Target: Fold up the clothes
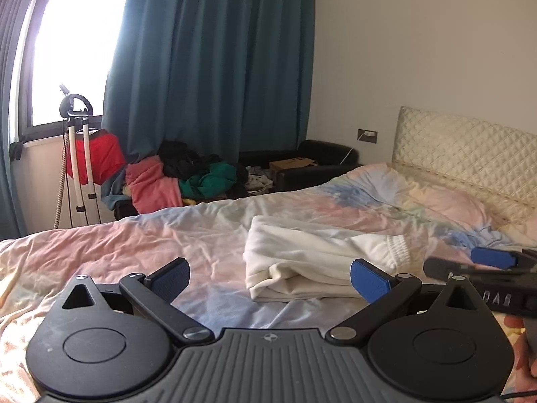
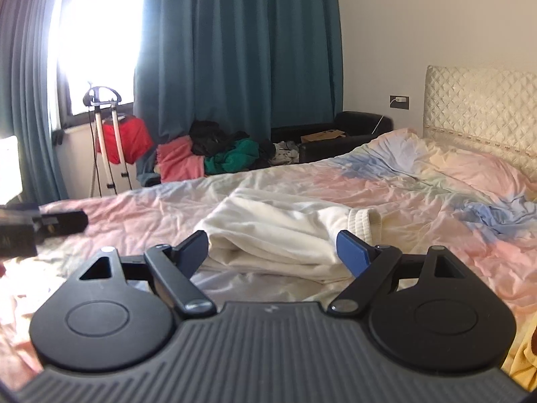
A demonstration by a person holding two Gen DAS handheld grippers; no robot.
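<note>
Hovering low over the bed [image 1: 100, 252], the left gripper [image 1: 270, 277] points along the mattress with its blue-padded fingers [image 1: 369, 278] spread wide and nothing between them. The right gripper [image 2: 272, 250] is held level beside it, its jaws also wide apart and empty, aimed at the same spot. The folded white garment [image 2: 278, 231] lies on the pastel sheet just ahead of both, its ribbed cuff [image 2: 364, 223] turned toward the headboard [image 2: 476, 100]; neither gripper touches it.

An open cardboard box [image 1: 293, 164] sits on the dark sofa [image 1: 322, 164] by the far wall; what it holds cannot be made out.

The left wrist view catches the right gripper's blue tip at its right edge and part of a hand [image 1: 523, 352] below it. The right wrist view shows the left gripper's dark end [image 2: 43, 225] at its left edge, and frames the garment squarely between its own fingers.
</note>
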